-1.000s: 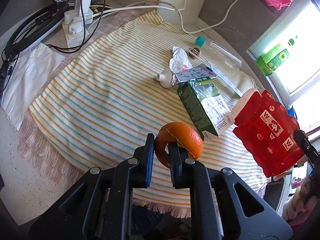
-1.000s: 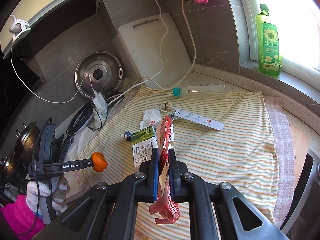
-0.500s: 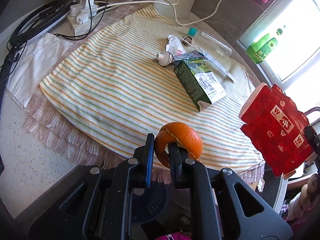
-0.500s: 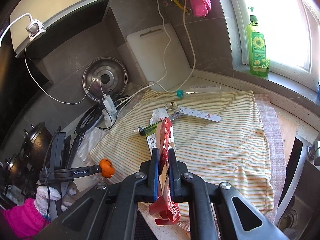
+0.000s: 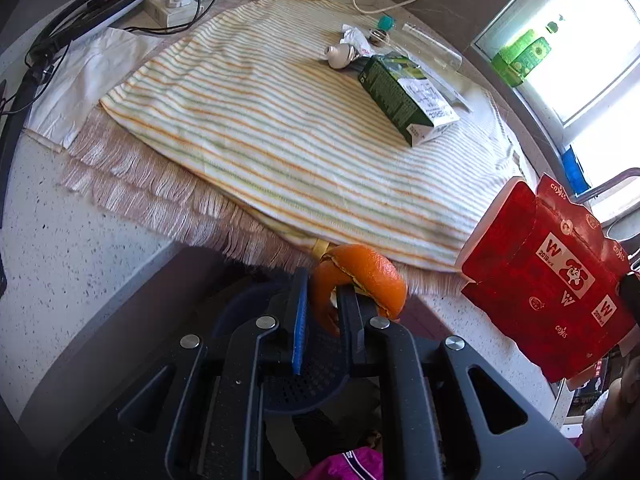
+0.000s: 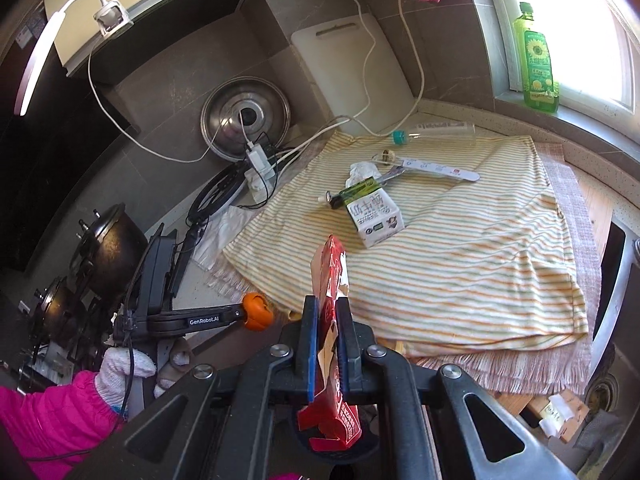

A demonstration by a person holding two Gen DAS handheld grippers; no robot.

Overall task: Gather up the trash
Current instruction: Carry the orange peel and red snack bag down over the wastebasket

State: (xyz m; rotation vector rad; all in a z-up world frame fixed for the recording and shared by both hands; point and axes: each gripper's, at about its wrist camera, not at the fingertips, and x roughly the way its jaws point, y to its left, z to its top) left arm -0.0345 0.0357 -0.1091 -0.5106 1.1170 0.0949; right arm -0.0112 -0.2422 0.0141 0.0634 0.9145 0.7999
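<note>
One orange peel sits pinched in your left gripper, held off the counter's edge above a dark perforated bin. One flattened red carton is clamped edge-on in your right gripper, also past the counter edge. On the striped cloth lie one green milk carton, one toothpaste tube, one clear bottle. Both grippers tilt downward.
</note>
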